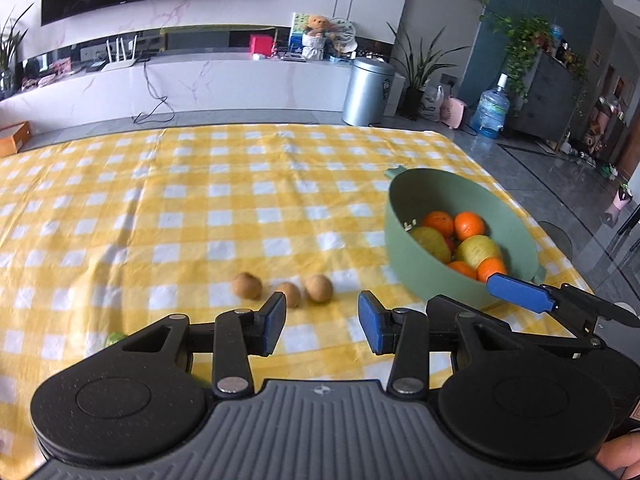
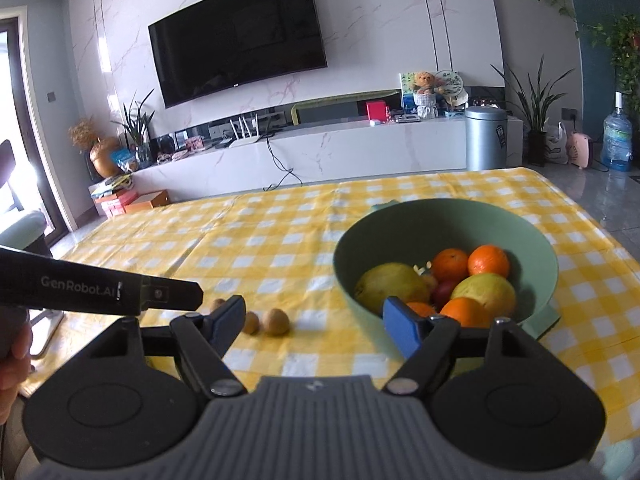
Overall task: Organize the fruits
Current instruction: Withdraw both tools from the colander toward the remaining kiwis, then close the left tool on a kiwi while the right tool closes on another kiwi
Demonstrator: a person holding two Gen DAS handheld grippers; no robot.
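Three small brown kiwis [image 1: 287, 289] lie in a row on the yellow checked tablecloth [image 1: 200, 208]; two of them show clearly in the right wrist view [image 2: 276, 321]. A green bowl [image 1: 408, 264] to their right holds several oranges and yellow-green fruits [image 2: 476, 288]. My left gripper [image 1: 322, 326] is open and empty, just short of the kiwis. My right gripper [image 2: 314, 330] is open and empty, its right finger by the bowl's [image 2: 540, 240] near rim. A small green fruit [image 1: 115, 338] peeks out by the left gripper's body.
The table's right edge runs close behind the bowl, with grey floor beyond. A silver bin [image 1: 368, 90], a water bottle [image 1: 491, 110] and a white TV cabinet [image 1: 200, 80] stand past the table's far edge.
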